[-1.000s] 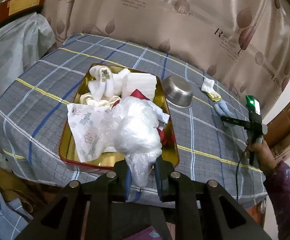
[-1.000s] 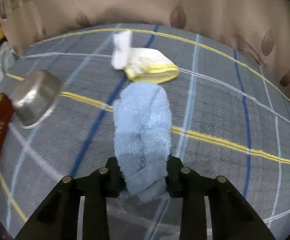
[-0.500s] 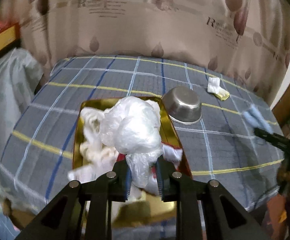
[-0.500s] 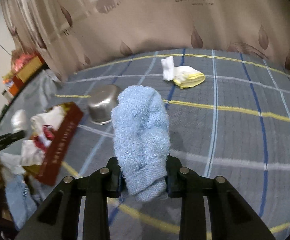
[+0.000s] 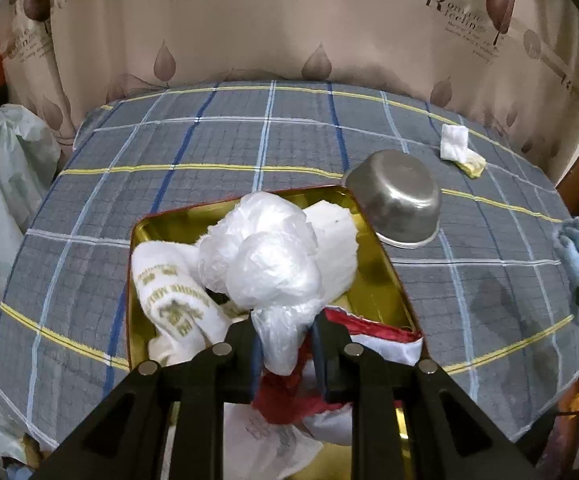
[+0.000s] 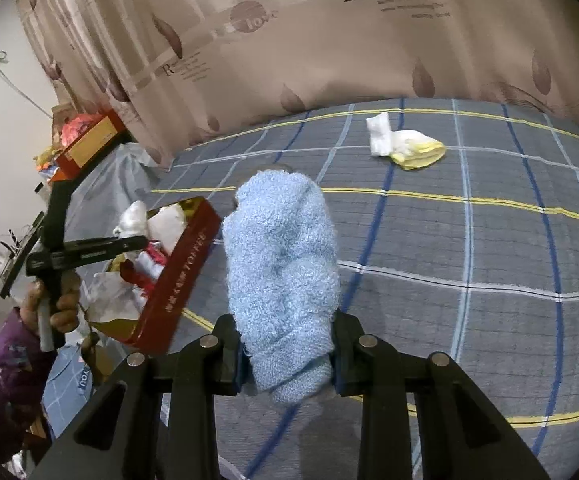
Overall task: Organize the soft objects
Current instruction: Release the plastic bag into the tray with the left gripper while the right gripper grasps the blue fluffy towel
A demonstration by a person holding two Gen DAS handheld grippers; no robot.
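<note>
Over a plaid-covered bed [image 5: 289, 140], the left gripper [image 5: 285, 344] pinched a plastic bag [image 5: 265, 260] above the tin [image 5: 385, 292] while the right gripper's [image 6: 287, 354] fingers clamped a blue towel [image 6: 281, 264], apparently mid-carry, needing lowering into the tin next.

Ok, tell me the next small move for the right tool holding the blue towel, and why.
Probably carry the blue towel leftward until it hangs over the red tin. The right tool is shut on it above the plaid cloth, beside the tin rather than over it. The left tool holds a white plastic bag above the tin, so aim for a free corner.
</note>
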